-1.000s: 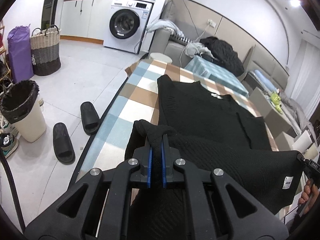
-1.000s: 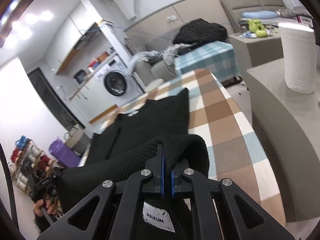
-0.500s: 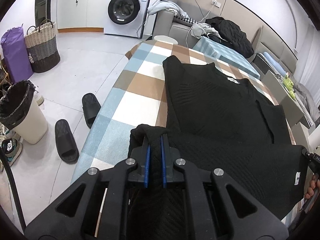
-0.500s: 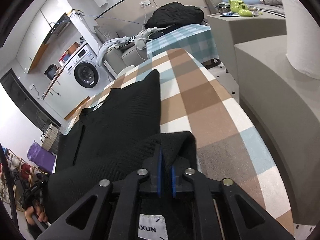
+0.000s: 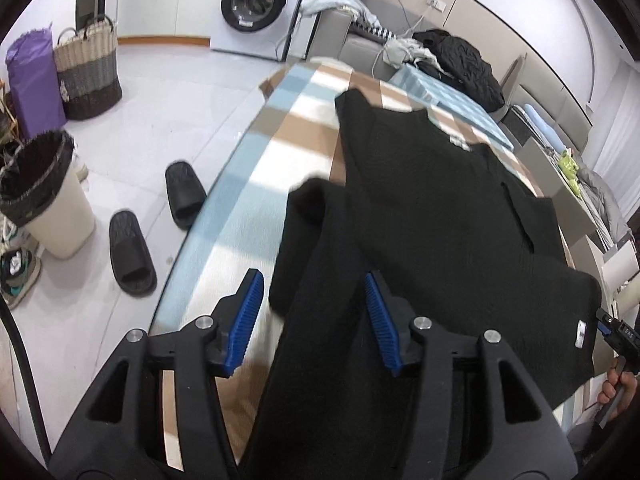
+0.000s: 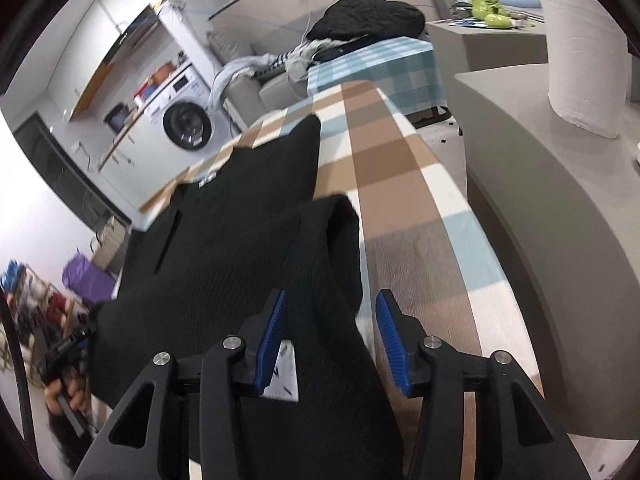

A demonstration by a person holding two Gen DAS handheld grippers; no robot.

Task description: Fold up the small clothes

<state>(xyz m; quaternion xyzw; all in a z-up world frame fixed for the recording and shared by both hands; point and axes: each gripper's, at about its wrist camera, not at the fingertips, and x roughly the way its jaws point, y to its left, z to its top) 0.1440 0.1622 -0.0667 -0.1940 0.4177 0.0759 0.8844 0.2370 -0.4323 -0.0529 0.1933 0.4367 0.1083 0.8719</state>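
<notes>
The left gripper (image 5: 314,316) stands spread; its jaws have just been opening, and the blue pads (image 5: 249,322) do not press on anything. Between them passes a fold of the black knit sweater (image 5: 440,208), loose, with a gap to each pad. The right gripper (image 6: 332,336) is in the same condition: its jaws have just been opening, the pads (image 6: 390,338) are apart, and the sweater's rolled edge lies between them without being pinched. A white label (image 6: 286,376) of the sweater shows just behind the left pad of this gripper.

Ahead of both grippers the sweater lies spread over the worktop (image 5: 256,208), which is covered with a checked cloth in brown, white and light blue. The near edge of the sweater is doubled over the rest of it.

To the left of the left gripper, on the floor, lie two black slippers (image 5: 132,256), and further left stands a cream waste bin (image 5: 48,204) with a black liner. Far ahead is a washing machine (image 5: 256,4). To the right of the right gripper, on a grey counter, stands a white paper roll (image 6: 584,52).
</notes>
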